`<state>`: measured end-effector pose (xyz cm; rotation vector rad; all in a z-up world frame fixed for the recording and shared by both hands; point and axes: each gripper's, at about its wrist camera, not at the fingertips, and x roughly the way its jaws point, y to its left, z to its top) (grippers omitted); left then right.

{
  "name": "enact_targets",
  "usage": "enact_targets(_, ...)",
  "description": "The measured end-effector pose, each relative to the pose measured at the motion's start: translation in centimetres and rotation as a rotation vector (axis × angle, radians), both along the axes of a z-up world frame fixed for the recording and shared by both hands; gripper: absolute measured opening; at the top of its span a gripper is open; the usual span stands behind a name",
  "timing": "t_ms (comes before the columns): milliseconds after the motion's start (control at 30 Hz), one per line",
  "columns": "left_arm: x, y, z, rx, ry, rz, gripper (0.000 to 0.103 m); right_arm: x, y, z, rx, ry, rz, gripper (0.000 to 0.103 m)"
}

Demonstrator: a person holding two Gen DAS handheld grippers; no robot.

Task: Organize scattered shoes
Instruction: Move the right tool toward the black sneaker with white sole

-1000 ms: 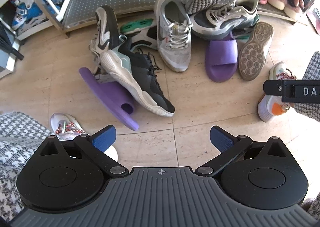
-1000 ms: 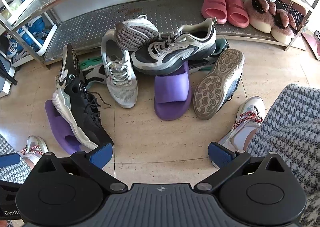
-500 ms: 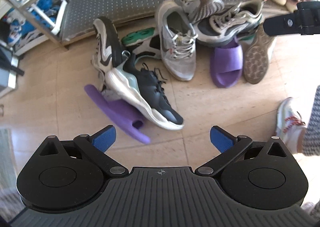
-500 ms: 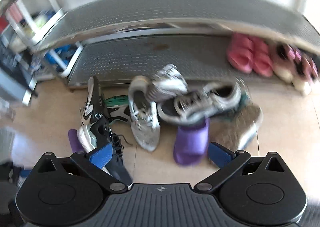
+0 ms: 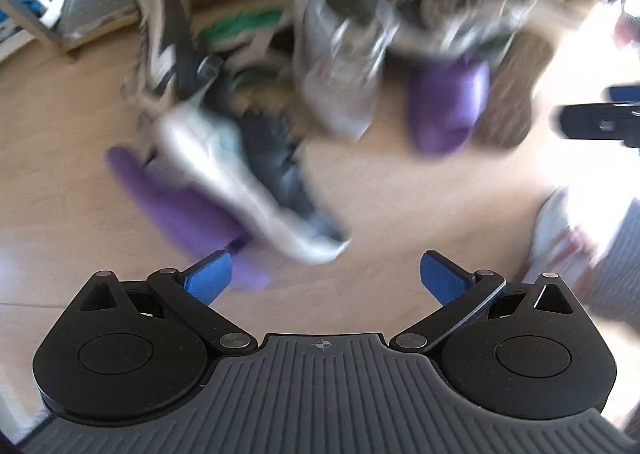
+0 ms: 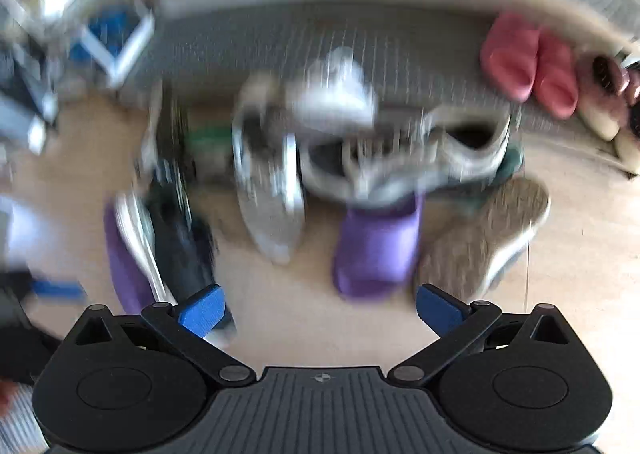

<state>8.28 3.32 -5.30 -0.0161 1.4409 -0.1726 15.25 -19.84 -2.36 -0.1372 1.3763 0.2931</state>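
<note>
Both views are motion-blurred. A heap of shoes lies on the tan floor in front of a low metal rack. My left gripper [image 5: 324,278] is open and holds nothing; just ahead of it lie a black-and-white sneaker [image 5: 256,174] across a purple slide [image 5: 180,206]. Farther off are a grey sneaker [image 5: 340,66] and a second purple slide [image 5: 448,106]. My right gripper [image 6: 318,308] is open too, empty, above the floor short of the purple slide [image 6: 376,250], the grey sneaker [image 6: 272,198] and an upturned brown sole [image 6: 480,238].
The metal rack shelf [image 6: 248,42] carries pink slides [image 6: 528,62] and furry slippers [image 6: 604,102] at its right end. A person's white shoe and patterned trouser leg [image 5: 560,230] stand at the right. Bare floor [image 5: 420,206] lies between grippers and heap.
Both grippers have swung closer to the shoe heap and lower, blurring the views. The right gripper now shows at the right edge of the left view, lower than before. Both stay open.
</note>
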Motion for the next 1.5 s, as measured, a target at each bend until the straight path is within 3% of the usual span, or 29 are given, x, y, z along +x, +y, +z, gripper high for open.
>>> enact_targets(267, -3.6, -3.0, 1.3, 0.049, -0.071, -0.118, 0.103, -3.3, -0.6, 2.1, 0.164, -0.164, -0.126, 0.102)
enact_targets(400, -5.9, -3.4, 0.7, 0.090, -0.045, -0.084, 0.103, -6.7, -0.6, 3.5, 0.172, -0.226, -0.148, 0.102)
enact_targets(500, -9.1, -2.7, 1.3, 0.067, 0.008, -0.022, 0.103, -9.9, -0.4, 4.8, 0.154, -0.261, -0.149, 0.102)
enact_targets(633, -11.8, -1.8, 3.1, 0.053, -0.013, 0.032, 0.103, -14.2, -0.1, 6.4, 0.131, -0.309, -0.151, 0.102)
enact_targets(767, -13.0, -0.6, 3.2, 0.031, -0.017, 0.088, 0.103, -13.2, 0.2, 5.8, 0.135, -0.260, -0.120, 0.102)
enact_targets(967, -12.1, 1.7, -1.5, 0.100, 0.123, 0.156, 0.103, -11.5, 3.1, 2.3, 0.129, -0.146, -0.064, 0.102)
enact_targets(1133, -10.8, 3.5, -3.4, 0.170, 0.158, 0.170, 0.102, -8.6, 5.9, -0.8, 0.162, -0.095, -0.033, 0.089)
enact_targets(1233, -9.4, 4.4, -3.9, 0.172, 0.156, 0.165, 0.102, -6.9, 7.6, -2.6, 0.182, -0.066, -0.014, 0.082)
enact_targets(1300, -7.9, 5.2, -4.0, 0.145, 0.149, 0.167, 0.102, -5.7, 8.8, -3.9, 0.196, -0.047, -0.002, 0.051)
enact_targets(1367, -7.1, 6.0, -3.9, 0.138, 0.138, 0.190, 0.102, -4.5, 9.9, -5.1, 0.209, -0.028, 0.010, 0.039)
enact_targets(1500, -4.6, 8.2, -3.7, 0.146, 0.097, 0.268, 0.102, -2.2, 12.2, -7.5, 0.236, 0.011, 0.034, 0.039)
